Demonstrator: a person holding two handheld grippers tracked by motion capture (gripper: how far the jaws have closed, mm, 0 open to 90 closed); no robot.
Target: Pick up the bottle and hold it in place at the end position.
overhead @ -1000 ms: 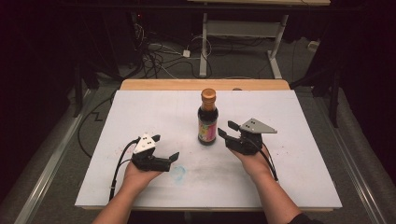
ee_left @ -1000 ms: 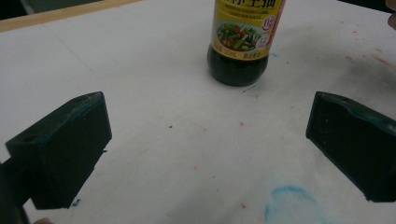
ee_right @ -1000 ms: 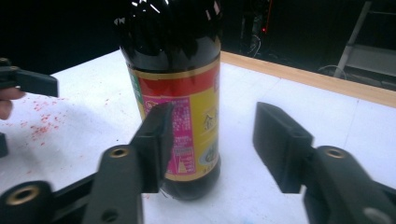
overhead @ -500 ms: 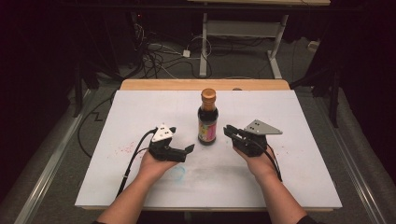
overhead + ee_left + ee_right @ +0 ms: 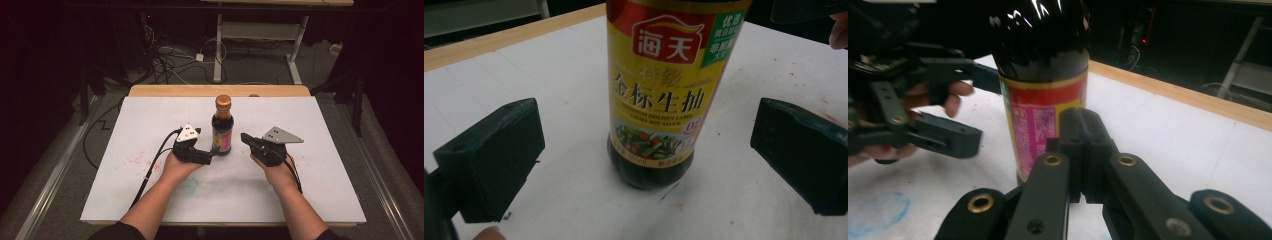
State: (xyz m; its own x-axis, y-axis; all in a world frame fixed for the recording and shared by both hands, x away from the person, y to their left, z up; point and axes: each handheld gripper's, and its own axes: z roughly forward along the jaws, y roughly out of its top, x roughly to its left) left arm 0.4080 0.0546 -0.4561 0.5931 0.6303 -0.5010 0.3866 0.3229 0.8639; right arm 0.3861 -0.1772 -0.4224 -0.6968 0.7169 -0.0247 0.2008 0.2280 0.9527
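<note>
Leftmost, left gripper (image 5: 206, 156) low on white table (image 5: 150, 115), jaws spread wide, holding nothing, just beside soy sauce bottle (image 5: 222, 127). Bottle upright near table centre, yellow label facing left gripper, nothing between them. Right gripper (image 5: 248, 140) near bottle's other side, jaws pressed together, empty, not touching bottle. Red specks (image 5: 135, 161) and blue smudge (image 5: 189, 186) on table. Cables (image 5: 170, 60) on floor beyond.

Dark room, white table (image 5: 320, 200) with wooden far edge, cables on grey floor (image 5: 180, 65), desk frame (image 5: 260, 35) behind
</note>
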